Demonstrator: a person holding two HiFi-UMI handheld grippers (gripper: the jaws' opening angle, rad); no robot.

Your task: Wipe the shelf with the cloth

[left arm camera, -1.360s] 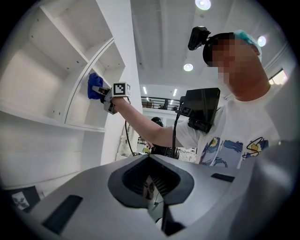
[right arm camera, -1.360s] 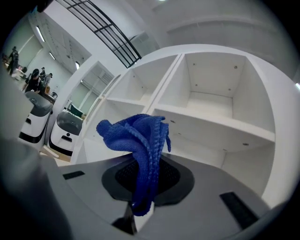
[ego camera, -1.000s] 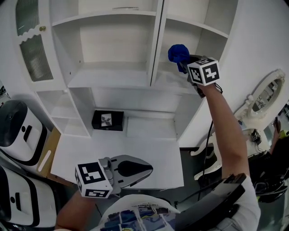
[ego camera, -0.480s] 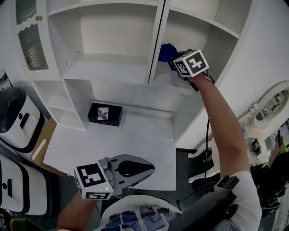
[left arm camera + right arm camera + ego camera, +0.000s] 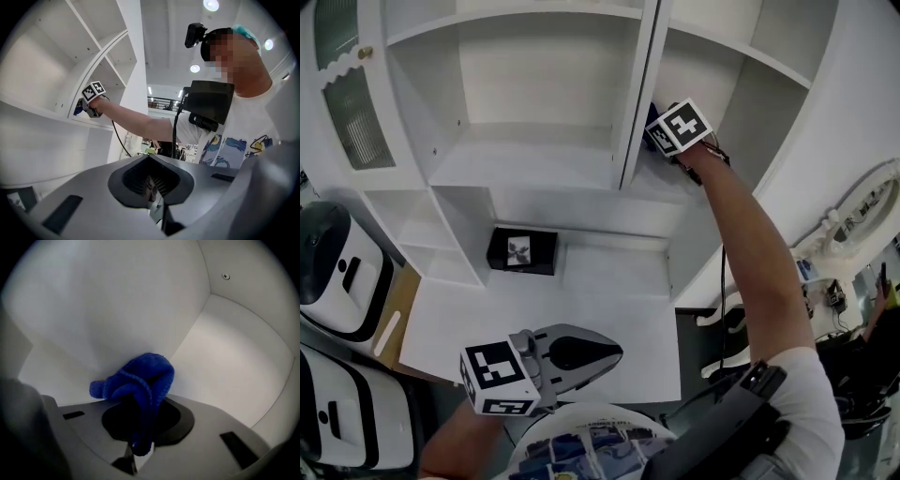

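Up in the right compartment of the white shelf unit [image 5: 534, 89], far from the person, the right claw [image 5: 140, 444] was reached in at the end of an outstretched arm [image 5: 750, 253], its marker cube [image 5: 679, 127] just right of the upright divider [image 5: 637, 94]. Its jaws were clamped on the blue cloth [image 5: 140, 378]: one strand ran down between them, and the rest bunched in a knot-like wad in front of the claw. That wad sat close against the white panels at the compartment's inner corner, low over the shelf [image 5: 656, 178], though whether it pressed on the board could not be told. From the head view the divider hid nearly all of the cloth. Near the person, the left claw [image 5: 605, 352] was held low above the near edge of the white surface [image 5: 609, 300], well apart from the shelf, with its jaws together and nothing between them. Its own camera looked up at the person's printed shirt [image 5: 234, 145] and across at the far arm in the compartment. A small black box [image 5: 522, 250] lay at the far left of the surface, under the unit's left compartment. White, dark-trimmed appliances [image 5: 337, 272] stood at the left edge.
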